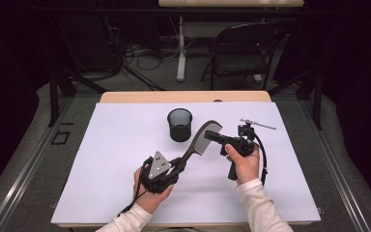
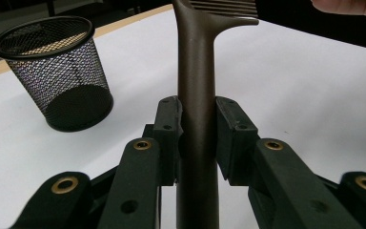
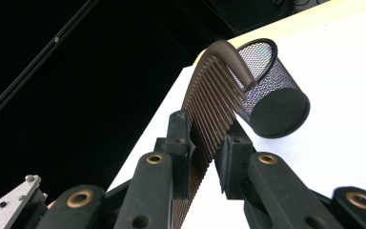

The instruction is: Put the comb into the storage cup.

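White table (image 1: 125, 193), comb (image 1: 200, 137) handle tool-hidden.

High view overhead, gripper views close — all share mesh cup (image 1: 180, 124).

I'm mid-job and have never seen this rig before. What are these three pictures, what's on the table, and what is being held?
No robot arm here: a person holds a two-jaw gripper in each hand. The high view looks down on the white table. The other two pictures come from cameras riding on each gripper, looking along its black jaws. On the table stands a black mesh cup, upright. The left gripper is shut on the handle of a brown comb. The right gripper has its jaws on either side of the comb's teeth; whether it is gripping them, I cannot tell.
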Demonstrator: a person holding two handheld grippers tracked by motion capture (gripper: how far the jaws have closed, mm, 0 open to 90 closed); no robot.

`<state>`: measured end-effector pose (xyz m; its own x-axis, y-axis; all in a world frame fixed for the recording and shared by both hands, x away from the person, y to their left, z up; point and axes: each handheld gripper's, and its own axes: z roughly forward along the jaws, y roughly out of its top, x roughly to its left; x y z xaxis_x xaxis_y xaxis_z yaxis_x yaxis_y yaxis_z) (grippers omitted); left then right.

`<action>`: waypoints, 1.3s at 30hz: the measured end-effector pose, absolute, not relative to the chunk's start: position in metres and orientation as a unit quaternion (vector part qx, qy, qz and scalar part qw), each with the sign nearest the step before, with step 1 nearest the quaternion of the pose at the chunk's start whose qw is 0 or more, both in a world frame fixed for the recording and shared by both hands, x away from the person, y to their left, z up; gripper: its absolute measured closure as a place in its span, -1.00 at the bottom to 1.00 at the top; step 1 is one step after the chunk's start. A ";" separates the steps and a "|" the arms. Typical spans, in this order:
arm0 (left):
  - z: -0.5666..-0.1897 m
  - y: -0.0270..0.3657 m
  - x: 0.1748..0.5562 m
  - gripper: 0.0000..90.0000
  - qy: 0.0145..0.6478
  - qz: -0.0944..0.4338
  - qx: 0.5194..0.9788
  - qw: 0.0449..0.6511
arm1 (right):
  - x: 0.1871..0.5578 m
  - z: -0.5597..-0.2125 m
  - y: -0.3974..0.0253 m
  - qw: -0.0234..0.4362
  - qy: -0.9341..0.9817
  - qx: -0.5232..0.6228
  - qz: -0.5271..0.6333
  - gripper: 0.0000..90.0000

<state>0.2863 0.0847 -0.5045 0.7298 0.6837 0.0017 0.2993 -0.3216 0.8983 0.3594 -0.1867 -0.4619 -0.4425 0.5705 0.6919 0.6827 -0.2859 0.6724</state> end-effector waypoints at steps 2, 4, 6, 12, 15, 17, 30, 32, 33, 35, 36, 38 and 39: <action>-0.505 0.085 0.286 0.61 0.311 0.196 0.789 0.492 | 0.360 -0.462 -0.187 0.049 -0.595 -0.526 -0.605 0.75; -0.505 0.085 0.286 0.61 0.311 0.196 0.790 0.492 | 0.360 -0.463 -0.187 0.051 -0.594 -0.526 -0.606 0.76; -0.505 0.085 0.286 0.61 0.311 0.195 0.790 0.492 | 0.360 -0.463 -0.187 0.055 -0.593 -0.527 -0.606 0.77; -0.505 0.085 0.287 0.61 0.310 0.193 0.790 0.493 | 0.361 -0.464 -0.189 0.068 -0.588 -0.529 -0.608 0.82; -0.506 0.085 0.287 0.61 0.311 0.192 0.790 0.492 | 0.362 -0.465 -0.189 0.077 -0.582 -0.531 -0.610 0.83; -0.506 0.085 0.287 0.61 0.312 0.190 0.790 0.493 | 0.362 -0.466 -0.190 0.081 -0.581 -0.531 -0.612 0.85; -0.507 0.085 0.287 0.61 0.311 0.188 0.790 0.494 | 0.364 -0.469 -0.194 0.125 -0.564 -0.528 -0.622 0.95; -0.507 0.085 0.287 0.61 0.311 0.188 0.790 0.494 | 0.365 -0.470 -0.194 0.128 -0.563 -0.528 -0.623 0.95; -0.507 0.085 0.287 0.61 0.311 0.188 0.790 0.494 | 0.365 -0.470 -0.194 0.129 -0.562 -0.528 -0.624 0.95; -0.507 0.085 0.287 0.61 0.311 0.188 0.790 0.494 | 0.365 -0.470 -0.194 0.129 -0.562 -0.528 -0.624 0.95; -0.507 0.085 0.287 0.61 0.311 0.188 0.790 0.493 | 0.365 -0.471 -0.194 0.129 -0.561 -0.528 -0.624 0.95; -0.507 0.085 0.287 0.61 0.311 0.188 0.791 0.493 | 0.364 -0.470 -0.194 0.131 -0.561 -0.528 -0.624 0.95; -0.507 0.085 0.287 0.61 0.311 0.189 0.791 0.493 | 0.364 -0.470 -0.194 0.131 -0.561 -0.528 -0.624 0.95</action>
<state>0.2872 0.0849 -0.5071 0.7355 0.6775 -0.0084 0.3060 -0.3210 0.8963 0.3642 -0.1939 -0.4701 -0.4088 0.4280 0.8060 0.7554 -0.3369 0.5620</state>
